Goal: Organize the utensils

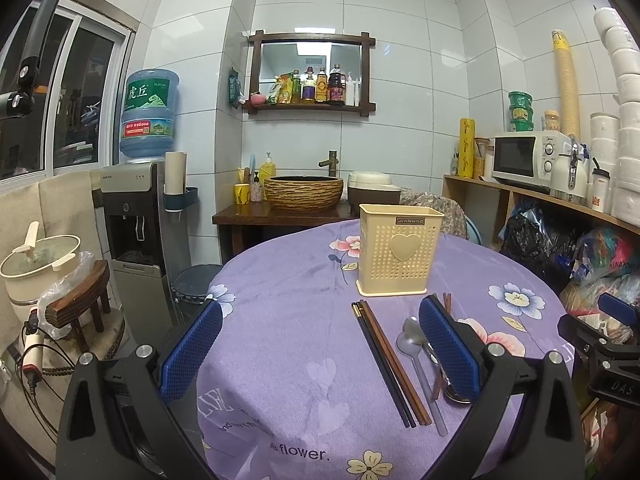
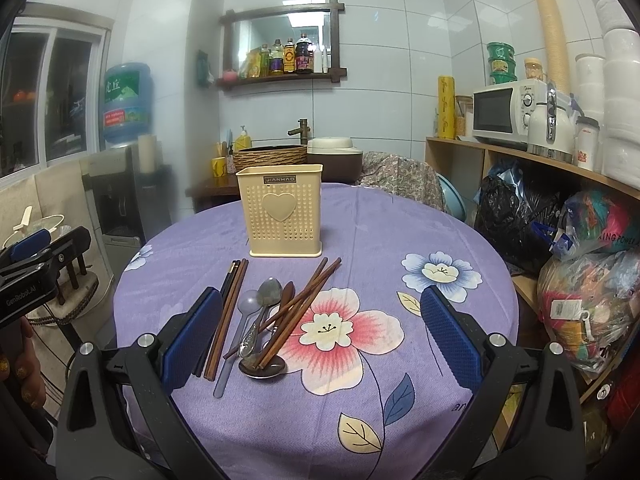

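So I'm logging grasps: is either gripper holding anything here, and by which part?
Nothing is held. The left gripper and right gripper are both open above the table, clear of the utensils.

Perforated plastic holder (image 2: 280, 212), wooden chopsticks (image 2: 228, 312), glossy metal spoon (image 2: 269, 293).

A home kitchen is shown — a microwave (image 1: 524, 158), a water dispenser (image 1: 132, 216), a basin (image 1: 304, 192) and sauce bottles (image 1: 320, 86) are seen by tiled walls.

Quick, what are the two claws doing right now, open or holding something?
Left claw: open, holding nothing.
Right claw: open, holding nothing.
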A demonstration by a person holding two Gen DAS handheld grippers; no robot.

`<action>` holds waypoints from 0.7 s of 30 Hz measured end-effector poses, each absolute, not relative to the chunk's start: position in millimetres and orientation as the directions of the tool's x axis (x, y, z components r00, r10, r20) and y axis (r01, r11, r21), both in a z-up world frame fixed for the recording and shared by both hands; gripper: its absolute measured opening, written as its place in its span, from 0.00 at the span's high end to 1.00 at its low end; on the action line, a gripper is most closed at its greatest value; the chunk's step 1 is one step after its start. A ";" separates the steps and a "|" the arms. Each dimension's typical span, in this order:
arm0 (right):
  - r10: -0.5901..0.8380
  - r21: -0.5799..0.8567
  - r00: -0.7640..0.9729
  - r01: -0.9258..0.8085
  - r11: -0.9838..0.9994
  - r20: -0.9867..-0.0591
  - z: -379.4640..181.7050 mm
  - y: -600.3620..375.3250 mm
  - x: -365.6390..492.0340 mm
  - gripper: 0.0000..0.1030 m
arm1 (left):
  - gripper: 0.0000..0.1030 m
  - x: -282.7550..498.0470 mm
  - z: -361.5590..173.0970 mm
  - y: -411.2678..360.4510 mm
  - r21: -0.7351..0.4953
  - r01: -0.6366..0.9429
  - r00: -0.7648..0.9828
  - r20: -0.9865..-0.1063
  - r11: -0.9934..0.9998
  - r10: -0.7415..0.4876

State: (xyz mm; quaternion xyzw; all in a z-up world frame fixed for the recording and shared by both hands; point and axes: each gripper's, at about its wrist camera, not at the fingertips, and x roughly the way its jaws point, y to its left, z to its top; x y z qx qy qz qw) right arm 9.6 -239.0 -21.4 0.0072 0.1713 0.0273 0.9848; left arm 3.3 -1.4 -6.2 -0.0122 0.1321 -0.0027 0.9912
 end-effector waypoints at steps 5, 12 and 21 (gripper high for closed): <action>0.055 0.025 0.938 -0.050 0.998 -0.342 -23.4 -238.1 10.5 0.05 | 0.05 3.4 -8.3 -3.5 -0.021 0.004 0.965 -0.263 1.000 -0.010; 0.056 0.027 0.938 -0.049 0.998 -0.343 -23.8 -237.8 10.6 0.05 | 0.05 3.3 -9.4 -4.1 -0.022 0.006 0.964 -0.264 1.000 -0.012; 0.058 0.029 0.937 -0.051 0.998 -0.346 -22.1 -238.1 11.1 0.05 | 0.05 4.1 -10.9 -5.0 -0.024 0.003 0.963 -0.269 1.000 -0.009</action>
